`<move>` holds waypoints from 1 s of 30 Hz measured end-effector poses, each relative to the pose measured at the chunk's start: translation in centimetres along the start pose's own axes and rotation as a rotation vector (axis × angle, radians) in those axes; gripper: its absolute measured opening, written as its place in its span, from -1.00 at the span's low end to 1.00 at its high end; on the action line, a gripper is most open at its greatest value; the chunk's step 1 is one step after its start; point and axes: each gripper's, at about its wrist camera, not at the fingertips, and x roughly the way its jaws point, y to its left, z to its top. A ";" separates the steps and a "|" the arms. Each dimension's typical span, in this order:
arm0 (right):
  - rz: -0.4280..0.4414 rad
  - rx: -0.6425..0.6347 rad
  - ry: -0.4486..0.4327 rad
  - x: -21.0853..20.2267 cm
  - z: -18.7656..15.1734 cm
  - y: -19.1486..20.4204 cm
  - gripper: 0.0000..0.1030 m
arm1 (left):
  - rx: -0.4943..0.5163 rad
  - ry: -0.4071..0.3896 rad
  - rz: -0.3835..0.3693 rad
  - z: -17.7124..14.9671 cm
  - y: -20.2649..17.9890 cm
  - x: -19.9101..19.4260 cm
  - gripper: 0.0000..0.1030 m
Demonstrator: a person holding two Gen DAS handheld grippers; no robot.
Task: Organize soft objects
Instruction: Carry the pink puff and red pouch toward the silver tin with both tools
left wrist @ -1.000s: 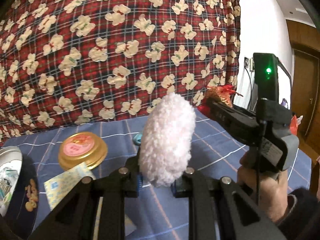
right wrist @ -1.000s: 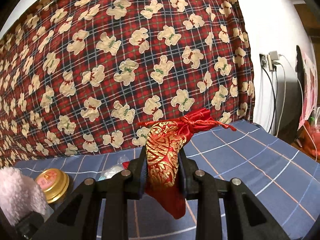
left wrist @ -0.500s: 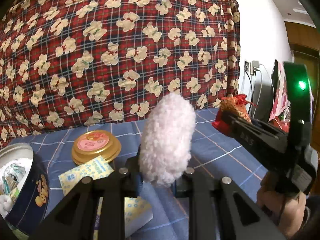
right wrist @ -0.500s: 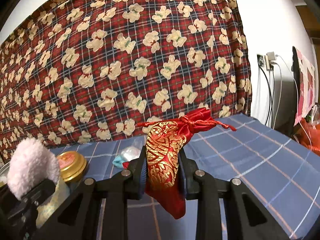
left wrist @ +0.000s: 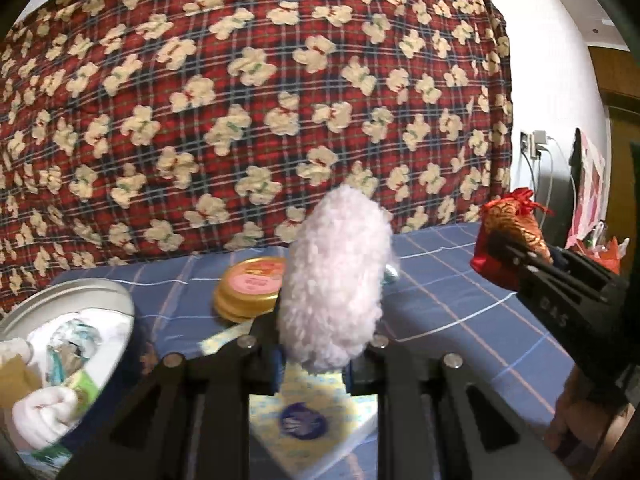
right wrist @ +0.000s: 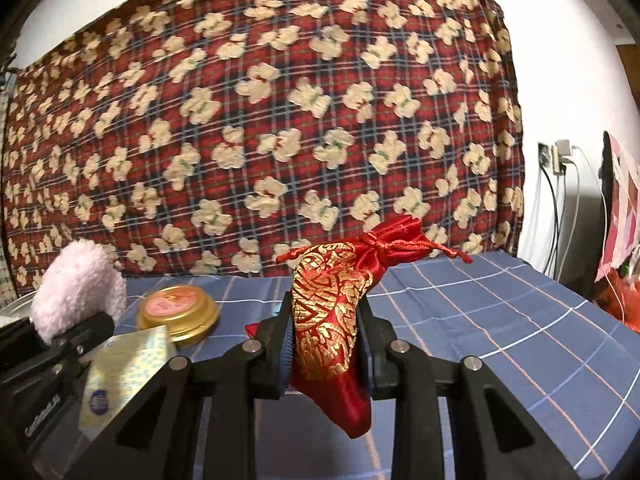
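Two grips are holding: my left gripper is clamping a fluffy pink puff above the blue checked cloth, near the gold tin; my right gripper, further right, is pinching a red brocade pouch.

**Room on the right, clutter on the left**

The right side of the blue checked bed cover is bare, so a hand could pass there. On the left stand a gold tin, a yellow packet and an open round tin. The big bear quilt blocks the far side.
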 end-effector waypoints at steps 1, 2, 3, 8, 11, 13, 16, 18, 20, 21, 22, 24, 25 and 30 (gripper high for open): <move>0.005 -0.004 -0.001 -0.1 0.0 0.4 -0.43 | -0.001 -0.003 0.007 0.0 0.4 -0.1 -0.64; 0.017 -0.008 -0.001 -0.2 -0.1 1.0 -0.43 | -0.004 -0.006 0.011 -0.1 0.8 -0.2 -0.64; 0.025 -0.011 0.000 -0.3 -0.2 1.5 -0.43 | -0.007 -0.007 0.014 -0.1 1.2 -0.3 -0.64; 0.061 -0.016 -0.008 -0.9 -0.3 3.8 -0.43 | -0.016 -0.011 0.038 -0.1 3.0 -0.6 -0.64; 0.090 -0.026 -0.007 -1.0 -0.4 5.5 -0.43 | -0.017 -0.022 0.057 -0.2 4.3 -1.0 -0.64; 0.109 -0.034 -0.005 -1.0 -0.4 6.6 -0.43 | -0.022 -0.025 0.063 -0.3 5.0 -1.3 -0.64; 0.139 -0.038 -0.007 -1.2 -0.2 8.2 -0.43 | -0.034 -0.031 0.084 -0.3 6.6 -1.6 -0.64; 0.156 -0.042 -0.013 -1.3 0.0 9.1 -0.43 | -0.042 -0.035 0.099 -0.3 7.7 -1.8 -0.64; 0.180 -0.050 -0.020 -1.4 0.1 10.5 -0.43 | -0.043 -0.040 0.116 -0.4 8.6 -1.9 -0.64; 0.187 -0.054 -0.023 -1.5 0.1 10.9 -0.43 | -0.044 -0.043 0.128 -0.4 9.2 -2.1 -0.64; 0.199 -0.061 -0.026 -1.5 0.1 11.7 -0.43 | -0.043 -0.046 0.138 -0.5 9.7 -2.2 -0.64; 0.218 -0.072 -0.029 -1.6 0.2 12.9 -0.43 | -0.047 -0.050 0.153 -0.5 10.6 -2.4 -0.63; 0.227 -0.079 -0.032 -1.6 0.2 13.5 -0.43 | -0.051 -0.049 0.158 -0.6 11.1 -2.5 -0.63; 0.272 -0.115 -0.038 -1.7 0.2 16.6 -0.43 | -0.075 -0.052 0.180 -0.8 13.4 -2.9 -0.64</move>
